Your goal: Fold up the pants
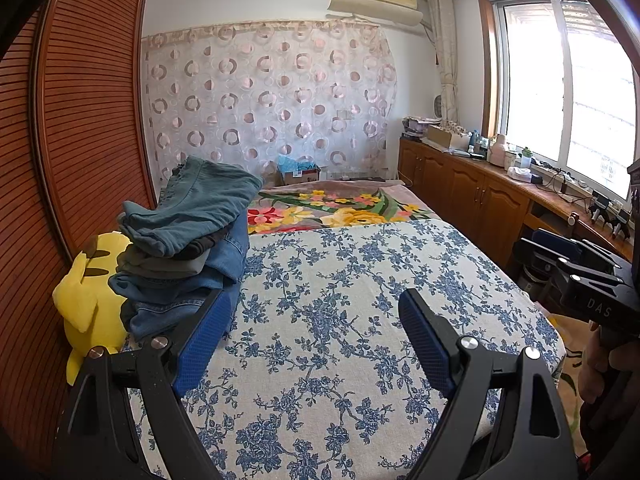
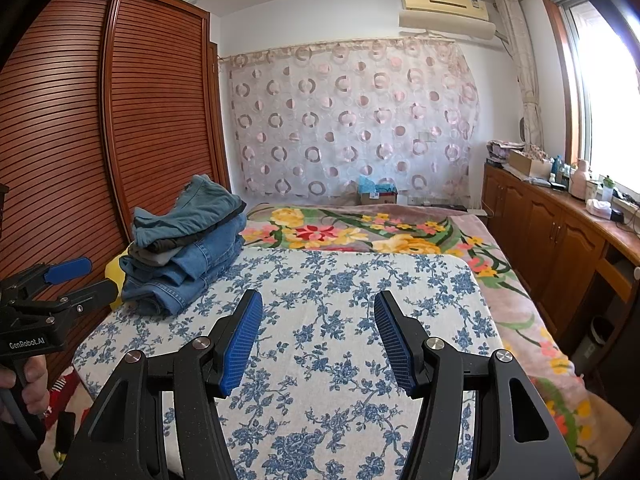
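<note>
A stack of folded pants (image 1: pixel 188 240) lies at the left edge of the bed, with a teal pair on top and blue jeans beneath. It also shows in the right wrist view (image 2: pixel 188 240). My left gripper (image 1: pixel 316 320) is open and empty above the blue-flowered sheet (image 1: pixel 340 340), just right of the stack. My right gripper (image 2: pixel 318 320) is open and empty over the same sheet (image 2: pixel 340 360). In the left wrist view the right gripper (image 1: pixel 560 256) is at the right edge. In the right wrist view the left gripper (image 2: pixel 80 276) is at the left edge.
A yellow plush toy (image 1: pixel 84 304) sits against the wooden slatted wardrobe (image 1: pixel 80 120) beside the stack. A flowered blanket (image 2: pixel 360 232) covers the far half of the bed. Wooden cabinets (image 2: pixel 552 232) with clutter run along the right under the window. A cardboard box (image 2: pixel 378 194) stands by the curtain.
</note>
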A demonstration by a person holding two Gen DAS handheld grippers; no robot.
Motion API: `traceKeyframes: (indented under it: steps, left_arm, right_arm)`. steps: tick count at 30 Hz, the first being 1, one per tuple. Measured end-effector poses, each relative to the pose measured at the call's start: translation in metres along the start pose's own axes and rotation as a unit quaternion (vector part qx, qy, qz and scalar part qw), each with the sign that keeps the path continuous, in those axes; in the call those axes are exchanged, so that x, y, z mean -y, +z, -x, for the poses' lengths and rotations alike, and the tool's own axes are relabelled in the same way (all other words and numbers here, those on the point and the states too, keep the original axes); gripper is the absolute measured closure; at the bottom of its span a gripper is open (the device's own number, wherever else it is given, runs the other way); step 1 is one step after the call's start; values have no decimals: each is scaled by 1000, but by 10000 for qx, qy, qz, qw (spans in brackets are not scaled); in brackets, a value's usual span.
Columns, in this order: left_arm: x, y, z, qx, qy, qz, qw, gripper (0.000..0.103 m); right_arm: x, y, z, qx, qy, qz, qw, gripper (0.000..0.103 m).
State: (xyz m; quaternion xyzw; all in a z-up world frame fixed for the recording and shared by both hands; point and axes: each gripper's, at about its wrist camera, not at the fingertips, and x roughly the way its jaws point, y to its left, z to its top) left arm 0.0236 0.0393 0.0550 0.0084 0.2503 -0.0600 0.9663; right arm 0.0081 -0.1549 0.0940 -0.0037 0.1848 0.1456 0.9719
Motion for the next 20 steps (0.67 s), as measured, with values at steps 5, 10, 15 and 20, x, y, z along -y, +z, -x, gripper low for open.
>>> traceKeyframes:
  steps: [5, 10, 15, 20]
  left_arm:
    - [0, 0, -1, 1, -1, -3, 10000, 17]
    - [0, -1, 0, 6, 2, -7, 10000, 17]
    - [0, -1, -1, -4, 7, 6, 10000, 17]
    - [-1, -1, 0, 0, 2, -1, 10000, 17]
  right_arm:
    - [0, 0, 0, -2, -6, 2, 10000, 43]
    - [0, 0, 0, -1, -7, -3, 10000, 43]
    - [-1, -1, 0, -20, 13, -24, 10000, 43]
    - [-1, -1, 1, -18, -2, -25, 10000, 43]
